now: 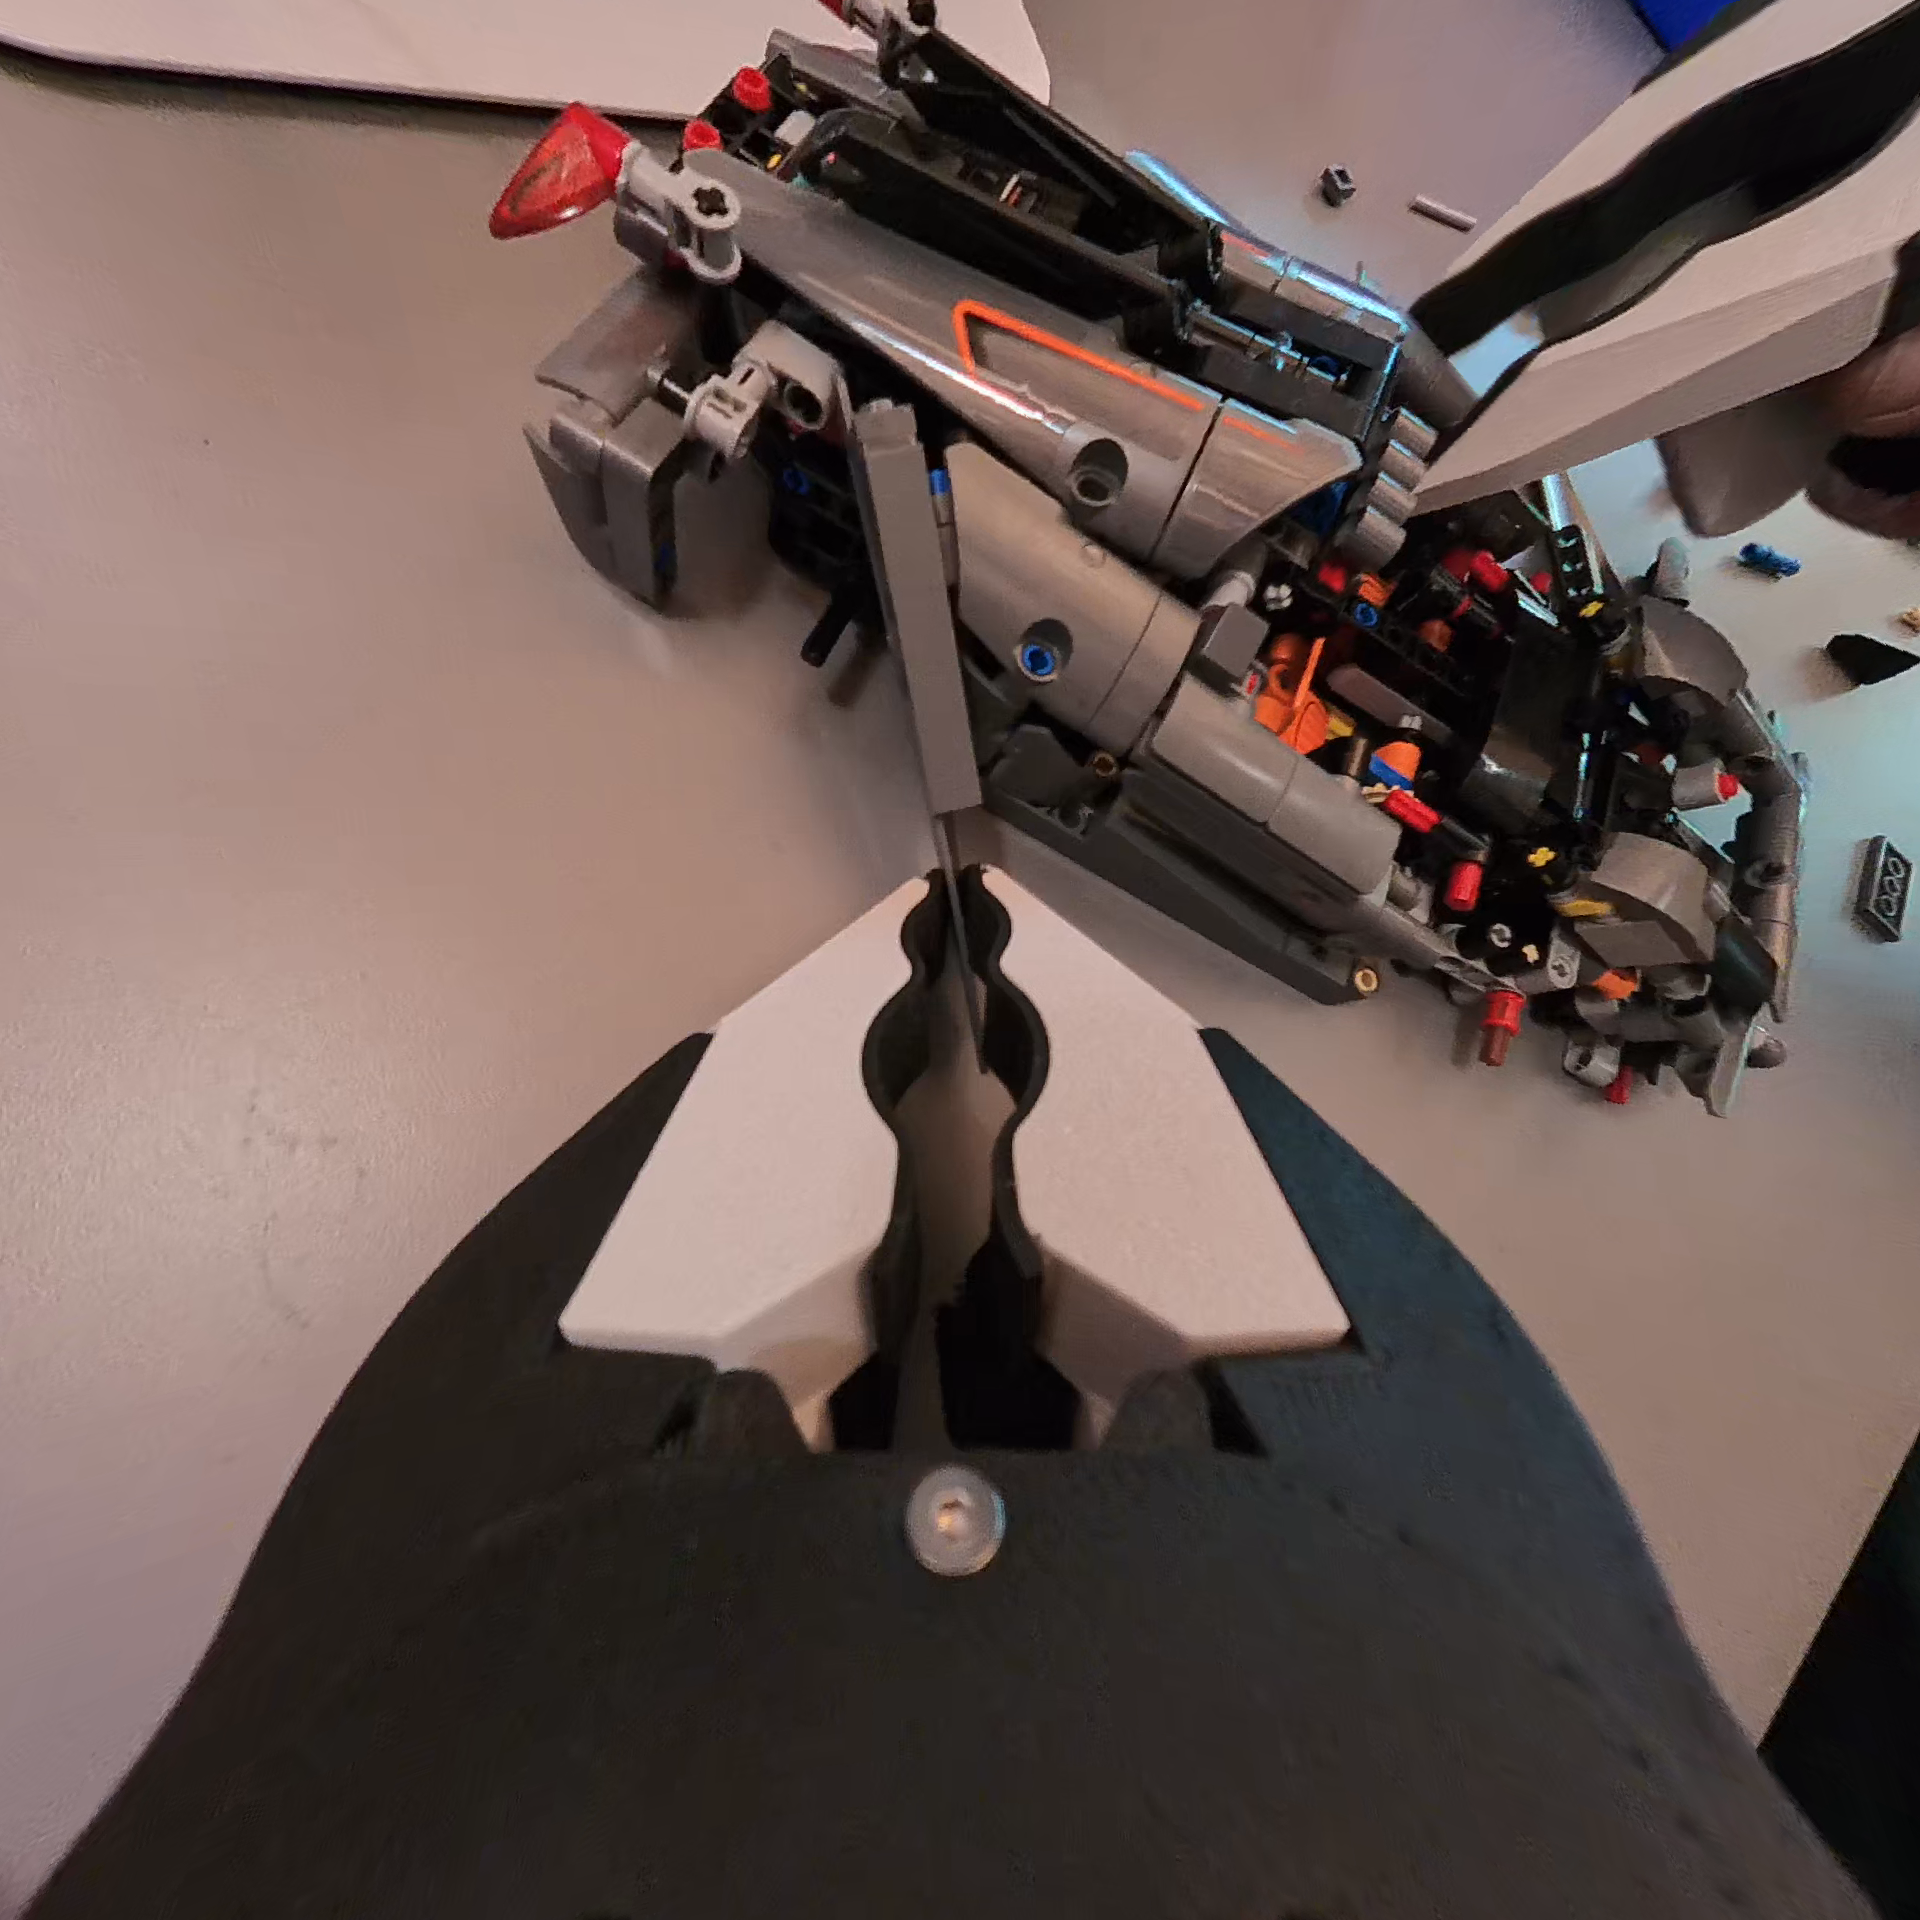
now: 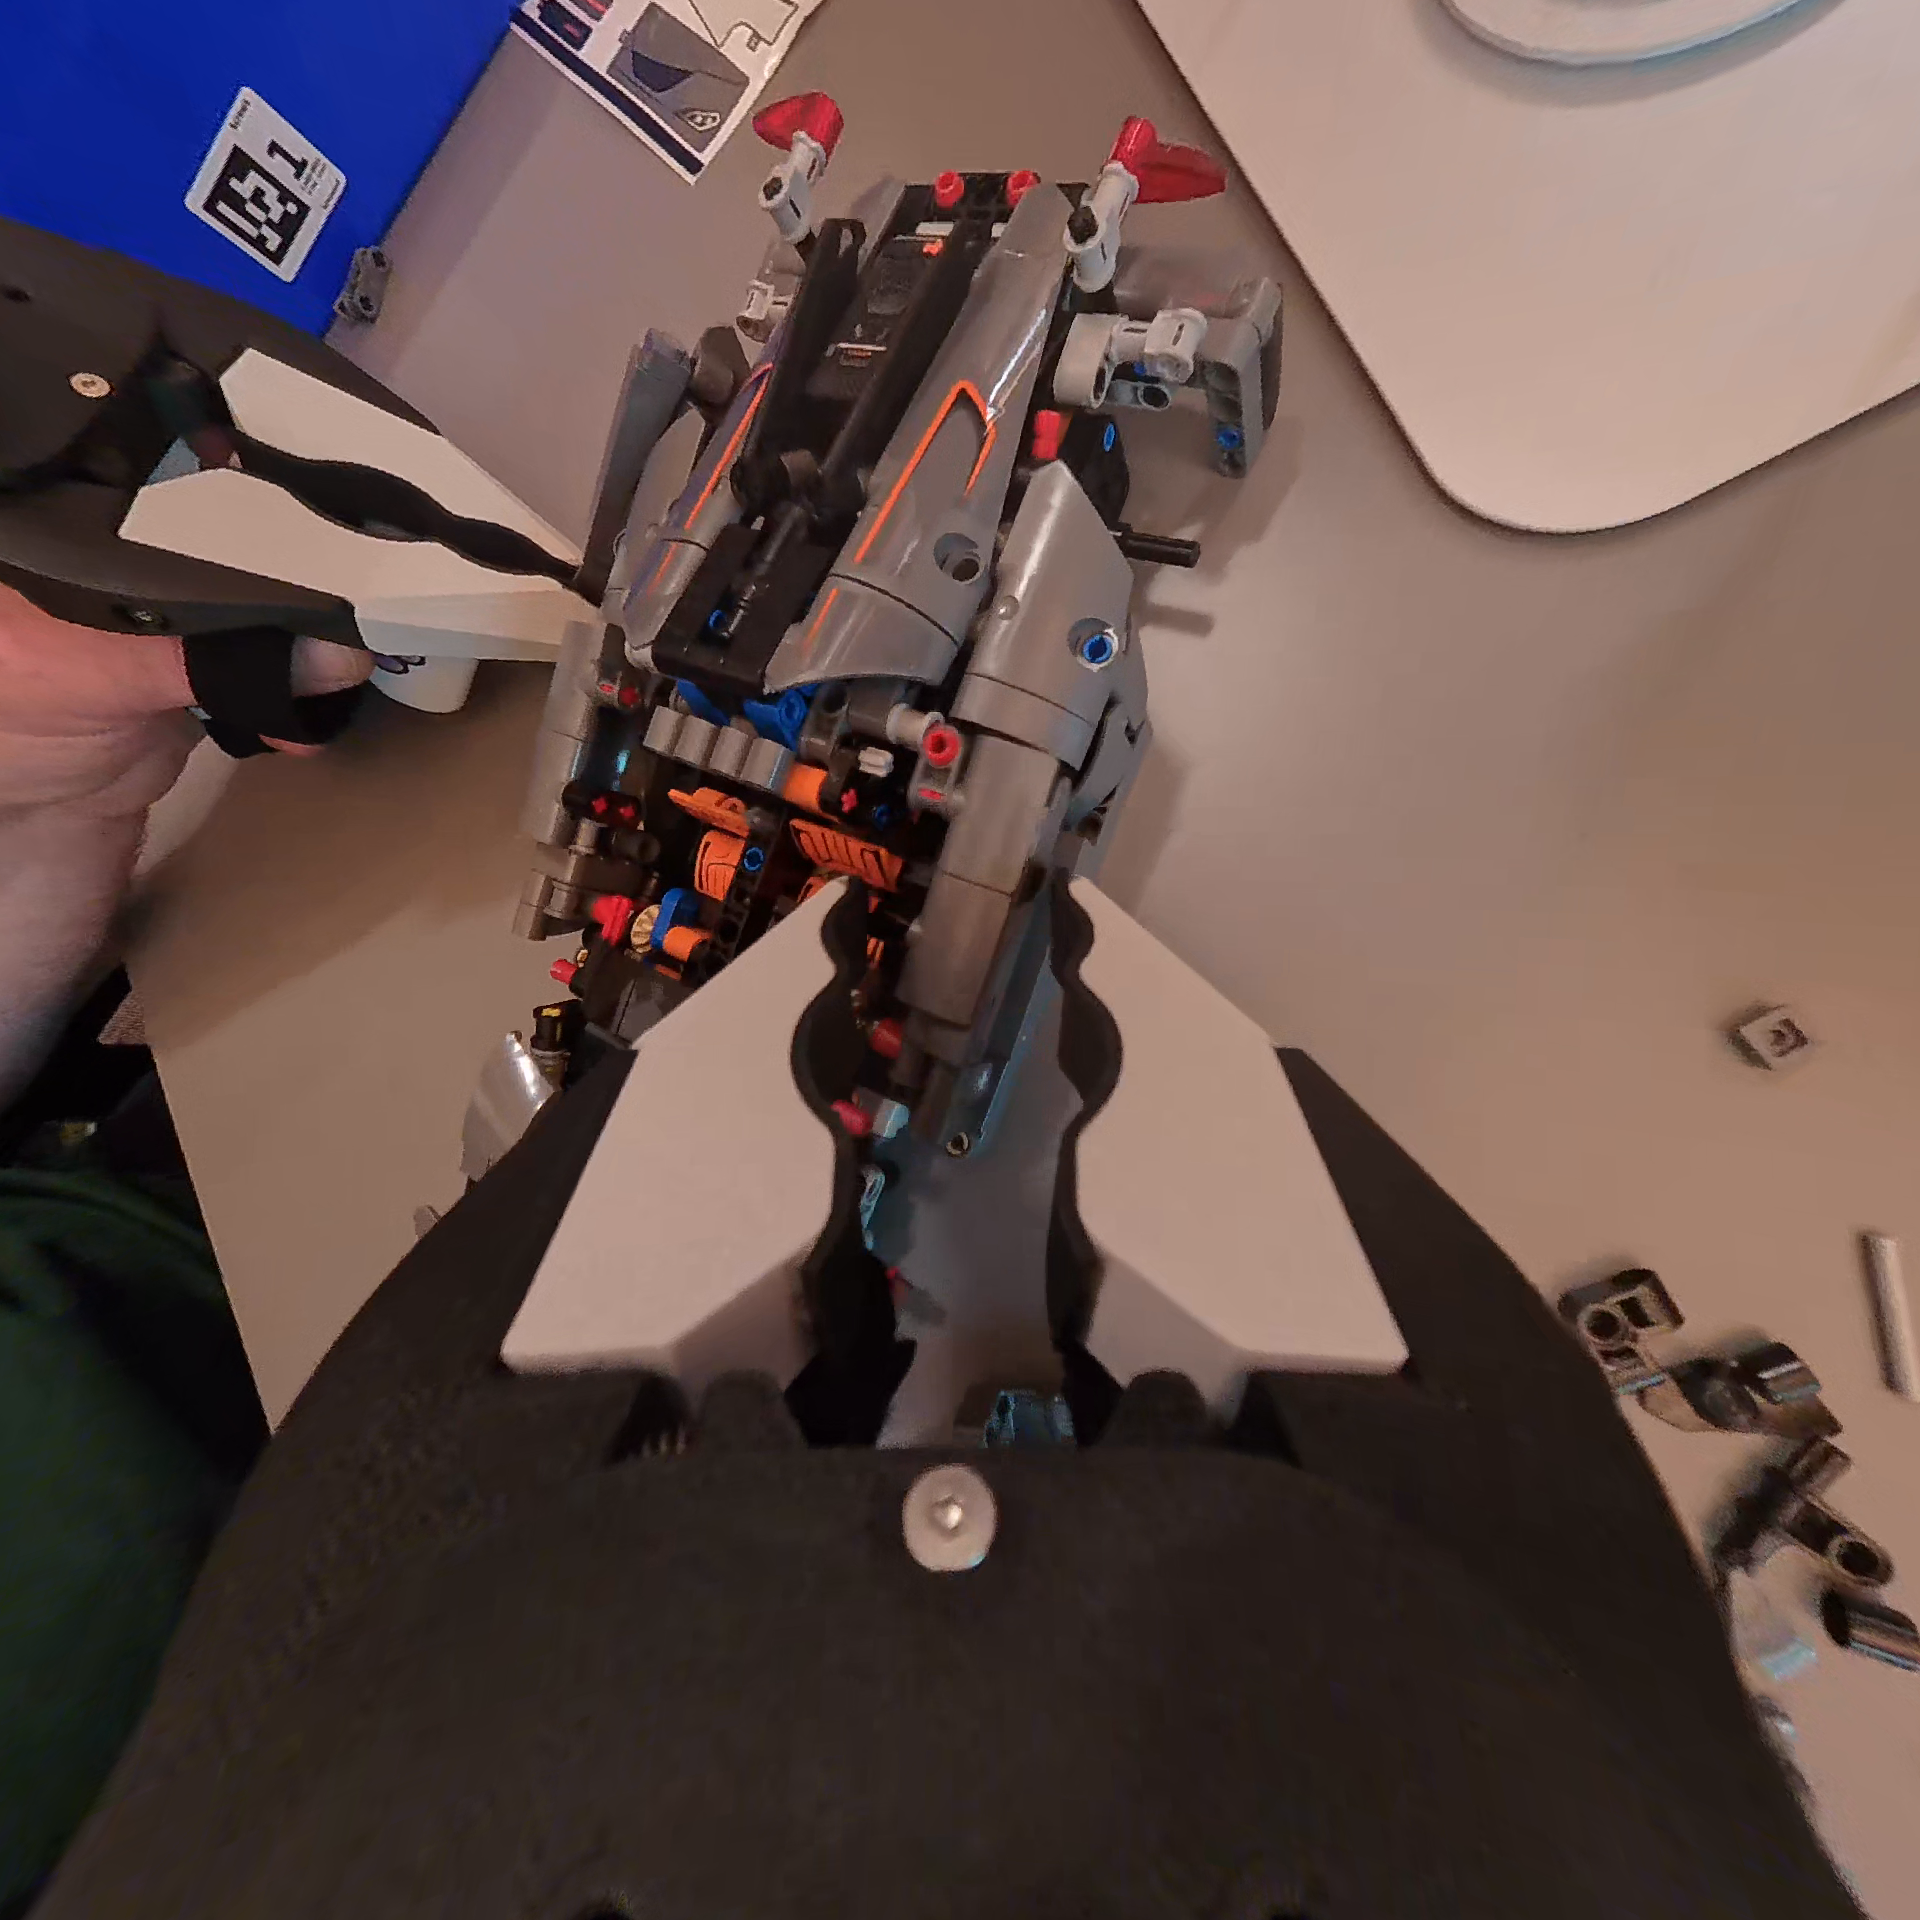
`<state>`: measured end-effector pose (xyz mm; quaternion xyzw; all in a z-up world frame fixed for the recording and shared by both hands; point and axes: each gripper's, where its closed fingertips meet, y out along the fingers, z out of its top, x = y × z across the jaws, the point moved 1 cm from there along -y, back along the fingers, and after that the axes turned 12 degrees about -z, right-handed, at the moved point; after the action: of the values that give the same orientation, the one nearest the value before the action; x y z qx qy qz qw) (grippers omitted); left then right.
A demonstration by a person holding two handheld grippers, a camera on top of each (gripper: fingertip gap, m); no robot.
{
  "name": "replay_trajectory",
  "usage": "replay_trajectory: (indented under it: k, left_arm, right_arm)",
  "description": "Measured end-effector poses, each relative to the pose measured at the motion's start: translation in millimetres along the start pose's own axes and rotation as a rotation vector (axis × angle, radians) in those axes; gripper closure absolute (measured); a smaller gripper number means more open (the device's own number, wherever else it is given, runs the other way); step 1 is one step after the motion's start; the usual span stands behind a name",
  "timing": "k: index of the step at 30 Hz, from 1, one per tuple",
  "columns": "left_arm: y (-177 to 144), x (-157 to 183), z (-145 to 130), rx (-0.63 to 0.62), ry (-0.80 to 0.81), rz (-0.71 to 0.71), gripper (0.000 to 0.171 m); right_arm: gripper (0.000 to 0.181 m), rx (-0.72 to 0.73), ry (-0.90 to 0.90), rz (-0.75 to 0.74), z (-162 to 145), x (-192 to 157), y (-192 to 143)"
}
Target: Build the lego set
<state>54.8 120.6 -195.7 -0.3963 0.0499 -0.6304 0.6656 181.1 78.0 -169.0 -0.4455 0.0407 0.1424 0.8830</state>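
Two grippers work the grey-and-black lego vehicle model [image 1: 1091, 582]. Left gripper [image 1: 956, 883] pinches a long grey flat lego panel [image 1: 920, 623], long axis pointing away into the model's side. Right gripper [image 2: 956, 935] clamps the model's near end on the bench [image 2: 1455, 831].

Beige-grey tabletop, soft indoor light.
You're working over a matte table [image 1: 312, 831]; a pale rounded board [image 2: 1610, 312] lies at its far side, a blue box [image 2: 156, 94] with a black-and-white marker sticker [image 2: 265, 187] sits at one corner.
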Motion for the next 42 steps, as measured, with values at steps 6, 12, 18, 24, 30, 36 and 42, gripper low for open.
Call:
replay_trajectory:
  k: [6, 12, 18, 24, 30, 36, 42]
  left_arm:
    - [-12.0, -7.2, 2.5, 0.016, 0.014, 0.025, 0.171]
    - [-35.3, -24.0, 21.4, 0.092, 0.018, 0.048, 0.171]
    - [-38.9, -40.6, 17.2, 0.050, -0.021, 0.103, 0.171]
    - [-40.0, -23.2, -17.6, -0.027, -0.080, 0.079, 0.171]
    - [-43.4, -24.8, -16.7, -0.007, -0.112, 0.091, 0.151]
    - [-48.0, -23.6, 29.2, 0.048, 0.049, 0.151, 0.133]
    - [-26.2, -38.4, 72.5, 0.067, 0.145, 0.089, 0.128]
  right_arm:
    - [0.129, 0.072, 0.000, -0.066, -0.4, -0.7, -35.2]
    - [0.119, 0.112, -0.088, -0.087, -41.5, -52.2, -62.9]
    - [0.120, 0.133, -0.098, -0.059, -72.3, -88.4, -63.9]
    - [0.118, 0.154, -0.115, -0.085, -80.1, -95.4, -62.3]
    - [0.115, 0.173, -0.126, -0.087, -78.7, -97.3, -61.5]
    - [0.115, 0.200, -0.106, -0.195, -85.4, -84.8, -66.2]
    - [0.108, 0.235, -0.082, -0.310, -95.7, -81.6, -69.1]
